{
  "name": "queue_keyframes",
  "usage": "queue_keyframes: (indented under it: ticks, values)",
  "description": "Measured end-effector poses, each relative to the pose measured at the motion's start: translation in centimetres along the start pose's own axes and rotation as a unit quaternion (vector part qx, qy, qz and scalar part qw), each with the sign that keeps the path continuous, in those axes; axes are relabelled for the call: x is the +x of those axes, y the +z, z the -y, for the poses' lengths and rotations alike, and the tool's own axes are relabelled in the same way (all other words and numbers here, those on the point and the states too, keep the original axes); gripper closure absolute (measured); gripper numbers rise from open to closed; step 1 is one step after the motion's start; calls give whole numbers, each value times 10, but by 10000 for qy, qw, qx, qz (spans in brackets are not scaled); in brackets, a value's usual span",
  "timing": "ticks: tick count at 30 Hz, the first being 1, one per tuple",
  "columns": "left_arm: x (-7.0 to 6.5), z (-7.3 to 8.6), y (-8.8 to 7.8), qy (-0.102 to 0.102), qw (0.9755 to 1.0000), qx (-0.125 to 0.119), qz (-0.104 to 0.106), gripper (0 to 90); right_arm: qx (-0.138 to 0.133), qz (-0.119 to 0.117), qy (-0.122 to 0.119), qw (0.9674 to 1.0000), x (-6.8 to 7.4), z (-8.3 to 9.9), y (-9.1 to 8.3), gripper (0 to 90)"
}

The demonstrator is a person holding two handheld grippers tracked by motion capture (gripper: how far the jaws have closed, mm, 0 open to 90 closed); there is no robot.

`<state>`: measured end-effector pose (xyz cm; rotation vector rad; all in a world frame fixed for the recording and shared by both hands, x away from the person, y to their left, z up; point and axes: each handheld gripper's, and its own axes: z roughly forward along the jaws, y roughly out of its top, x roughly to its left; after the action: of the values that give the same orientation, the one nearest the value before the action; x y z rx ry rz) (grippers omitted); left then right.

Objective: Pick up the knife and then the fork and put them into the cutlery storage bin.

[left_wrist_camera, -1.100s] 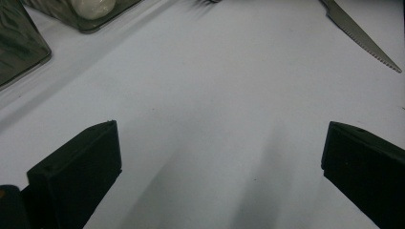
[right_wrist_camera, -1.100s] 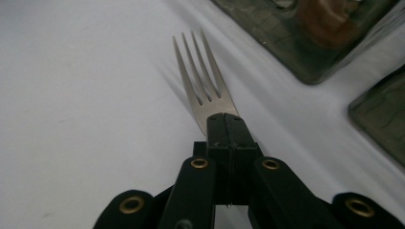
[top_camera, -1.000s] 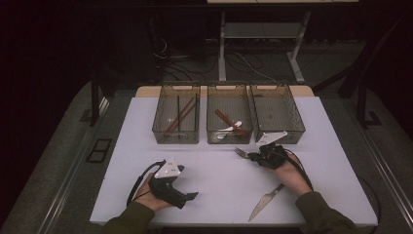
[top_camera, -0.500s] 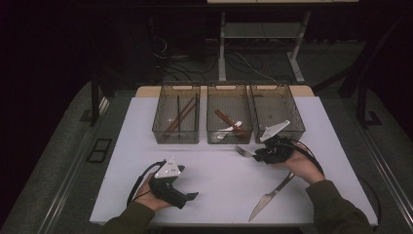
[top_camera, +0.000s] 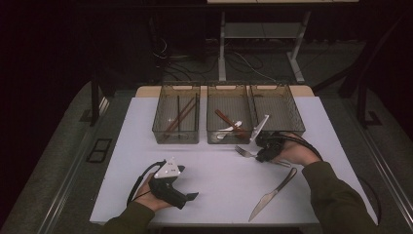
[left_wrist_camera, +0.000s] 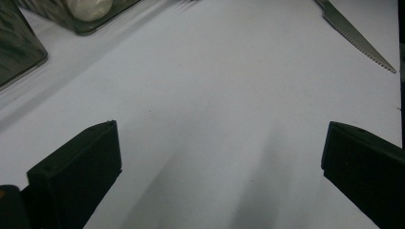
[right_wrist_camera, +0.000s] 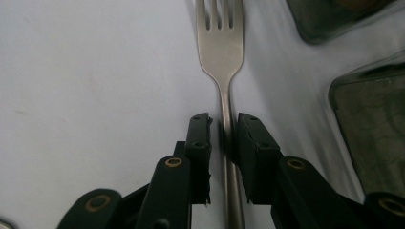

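A steel fork (top_camera: 242,151) lies on the white table (top_camera: 214,165), tines pointing left, in front of the middle bin. My right gripper (top_camera: 258,157) is over its handle. In the right gripper view the fork (right_wrist_camera: 220,43) runs between the jaws of the right gripper (right_wrist_camera: 223,117). These jaws have just been opening. They stand narrowly apart, with a thin dark gap beside the handle. My left gripper (top_camera: 192,196) rests at the front left, and in its own view the left gripper (left_wrist_camera: 220,126) is wide open and holds nothing.
A serrated knife (top_camera: 270,194) lies at the front right, also seen as the knife (left_wrist_camera: 358,40). Three dark bins stand at the back. The left bin (top_camera: 176,135) holds chopsticks, the middle bin (top_camera: 229,140) holds red-brown utensils and a white spoon, and the right bin (top_camera: 293,124) stands beside my right hand.
My right gripper has risen a little and shifted toward the bins, still over the fork's handle. The fork and the knife stay put. The left gripper has not moved.
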<state>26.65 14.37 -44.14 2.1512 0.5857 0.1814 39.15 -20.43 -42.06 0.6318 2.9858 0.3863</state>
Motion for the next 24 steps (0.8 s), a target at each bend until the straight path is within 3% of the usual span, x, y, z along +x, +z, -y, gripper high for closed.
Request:
queue_keyframes:
  ticks: [7, 8, 14, 24]
  values:
    - [0, 0, 0, 19, 10000, 10, 13, 0, 114, -40, 23, 9999, 0, -4, 1, 828]
    - [0, 0, 0, 23, 10000, 12, 16, 0, 156, 31, -75, 9998, -1, -4, 1, 830]
    - [0, 0, 1, 36, 10000, 30, 14, 0, 195, 80, -140, 9997, 2, -5, 1, 851]
    - [0, 0, 0, 32, 10000, 26, 9, 0, -33, 30, -35, 10000, 0, 1, 0, 855]
